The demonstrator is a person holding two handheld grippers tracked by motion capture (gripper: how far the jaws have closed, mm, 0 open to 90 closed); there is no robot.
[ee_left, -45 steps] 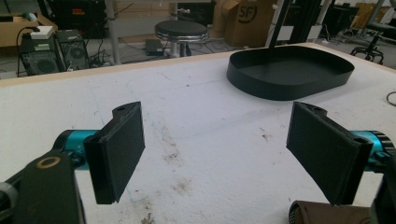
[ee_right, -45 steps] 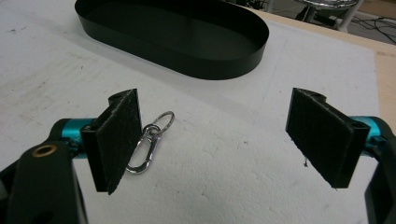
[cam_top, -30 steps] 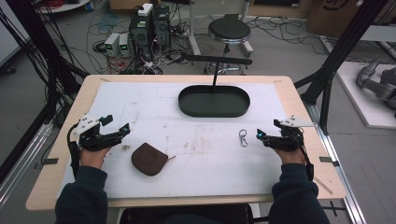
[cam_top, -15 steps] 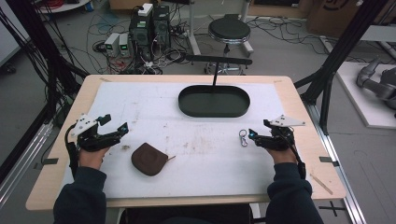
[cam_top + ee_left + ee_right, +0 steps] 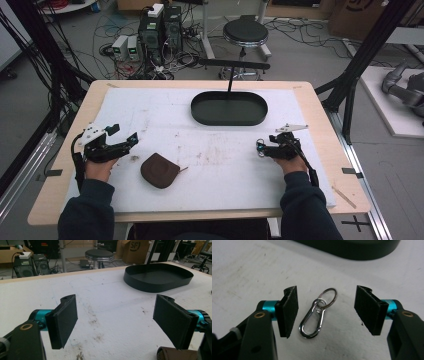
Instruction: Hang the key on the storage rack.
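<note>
In the right gripper view, the fingers (image 5: 288,312) of our right gripper (image 5: 327,312) stand spread apart, released, one on either side of a small silver carabiner clip (image 5: 312,321) with a key ring (image 5: 328,297) linked to its top. The clip lies flat on the white mat, between the two pads and touching neither, so nothing is gripped yet. From the high view, this right gripper (image 5: 261,147) sits low over the right part of the desk (image 5: 320,115), with the clip a small glint at its tips. Our left gripper (image 5: 131,139) hovers over the left part of the mat, and in its own view its fingers (image 5: 63,320) are also spread wide and hold nothing. Just beside it, toward the middle of the mat, lies a brown leather pouch (image 5: 160,170), closed as far as we can tell and untouched; its edge peeks in at the bottom of the left gripper view (image 5: 175,354). Farther out, at the far middle of the mat, sits a shallow black oval tray (image 5: 229,119) with nothing in it. We judge the work to be at its very start: the right hand is lined up to pinch the clip, but the grasp, the lift and any placing of it all remain to be done, and the pouch has not been handled.
</note>
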